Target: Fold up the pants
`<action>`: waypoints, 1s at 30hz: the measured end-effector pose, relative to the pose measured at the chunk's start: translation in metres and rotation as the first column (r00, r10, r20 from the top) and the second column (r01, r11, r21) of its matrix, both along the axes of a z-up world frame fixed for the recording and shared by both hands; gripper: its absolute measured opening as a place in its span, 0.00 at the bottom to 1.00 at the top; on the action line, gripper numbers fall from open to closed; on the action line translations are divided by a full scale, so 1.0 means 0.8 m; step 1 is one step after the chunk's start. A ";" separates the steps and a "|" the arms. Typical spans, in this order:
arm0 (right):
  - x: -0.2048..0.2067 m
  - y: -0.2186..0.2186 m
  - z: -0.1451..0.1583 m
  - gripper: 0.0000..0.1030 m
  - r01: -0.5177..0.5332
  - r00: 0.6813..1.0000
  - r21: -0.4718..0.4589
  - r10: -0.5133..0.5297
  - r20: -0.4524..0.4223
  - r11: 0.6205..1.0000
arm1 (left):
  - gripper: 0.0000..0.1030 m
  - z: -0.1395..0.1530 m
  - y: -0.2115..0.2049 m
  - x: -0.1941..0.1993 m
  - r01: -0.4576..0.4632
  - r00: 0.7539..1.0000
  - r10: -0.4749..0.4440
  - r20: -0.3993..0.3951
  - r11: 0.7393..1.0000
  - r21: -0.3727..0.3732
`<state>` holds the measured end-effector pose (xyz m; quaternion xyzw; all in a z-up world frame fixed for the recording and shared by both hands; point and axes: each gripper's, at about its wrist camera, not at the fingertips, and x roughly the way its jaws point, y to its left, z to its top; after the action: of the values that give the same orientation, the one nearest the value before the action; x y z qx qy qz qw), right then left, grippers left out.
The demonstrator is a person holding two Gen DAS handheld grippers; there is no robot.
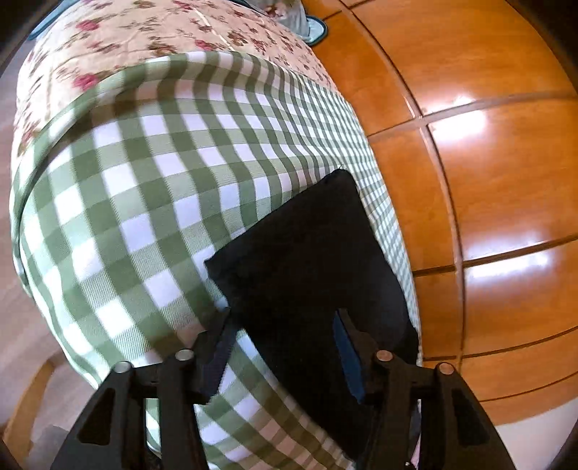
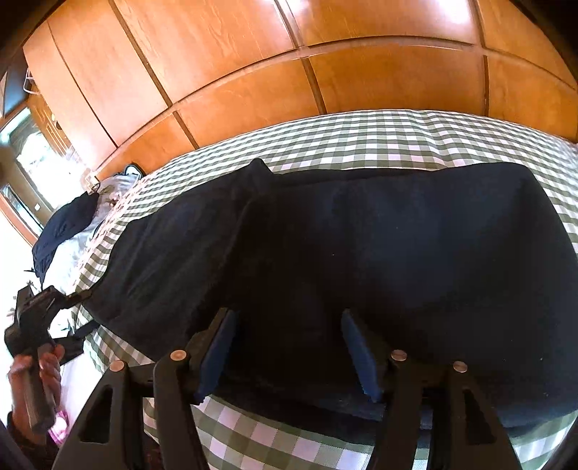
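Dark navy pants [image 2: 361,260] lie spread flat on a green-and-white checked cloth [image 2: 361,137]. In the left wrist view one end of the pants [image 1: 307,253] lies near the cloth's right edge. My left gripper [image 1: 281,347] is open just above that end, its right finger [image 1: 346,358] over the fabric and its left finger over the cloth. My right gripper [image 2: 289,347] is open over the near edge of the pants, holding nothing. The left gripper also shows in the right wrist view [image 2: 72,300], at the pants' left end, held by a hand.
An orange wooden panelled wardrobe [image 2: 253,72] stands right behind the checked cloth [image 1: 144,180]. A floral cover [image 1: 144,32] lies beyond the cloth. Other dark and pale clothing [image 2: 68,224] is piled at the far left, beside a window.
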<state>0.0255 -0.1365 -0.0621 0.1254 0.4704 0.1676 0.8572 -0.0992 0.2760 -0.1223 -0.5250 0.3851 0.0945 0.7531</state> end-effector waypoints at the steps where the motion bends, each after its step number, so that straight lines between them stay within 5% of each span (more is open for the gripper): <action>1: 0.000 0.000 0.000 0.62 -0.001 1.000 -0.002 0.001 0.000 1.000 | 0.24 -0.002 0.002 0.004 -0.008 1.000 0.008 -0.022 1.000 0.010; 4: 0.000 0.000 0.000 0.62 -0.007 1.000 -0.006 0.007 0.001 1.000 | 0.14 0.003 0.003 0.010 -0.024 1.000 0.024 -0.011 1.000 0.016; 6: 0.000 -0.001 0.000 0.62 -0.021 1.000 -0.010 0.021 0.001 1.000 | 0.13 0.025 -0.010 0.018 0.023 1.000 -0.024 0.007 0.991 0.131; 11: 0.003 -0.006 0.005 0.61 -0.032 0.999 0.011 0.032 -0.009 0.999 | 0.13 0.108 -0.075 0.044 0.189 0.960 -0.252 0.123 0.906 0.379; 13: 0.002 -0.011 0.012 0.61 -0.023 1.000 0.027 0.023 0.000 0.999 | 0.13 0.135 -0.113 0.056 0.263 0.914 -0.373 0.159 0.844 0.467; 19: 0.004 -0.032 0.051 0.61 -0.072 0.997 0.172 0.063 0.052 0.982 | 0.13 0.168 -0.231 0.069 0.460 0.713 -0.682 0.163 0.631 0.624; 23: 0.028 -0.036 0.060 0.72 -0.154 0.987 0.436 0.157 0.029 0.887 | 0.13 0.161 -0.292 0.065 0.540 0.601 -0.789 0.127 0.517 0.664; 27: 0.065 -0.028 0.060 0.76 -0.176 0.978 0.553 0.210 0.002 0.815 | 0.13 0.158 -0.327 0.055 0.580 0.535 -0.839 0.095 0.447 0.682; 30: 0.088 -0.014 0.059 0.76 -0.195 0.972 0.544 0.235 -0.005 0.816 | 0.13 0.151 -0.342 0.057 0.600 0.513 -0.856 0.063 0.410 0.687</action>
<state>0.0958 -0.1480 -0.0146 0.3137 0.4460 0.3842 0.7450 -0.0532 0.0027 -0.0011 -0.0426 0.3628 -0.2509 0.8965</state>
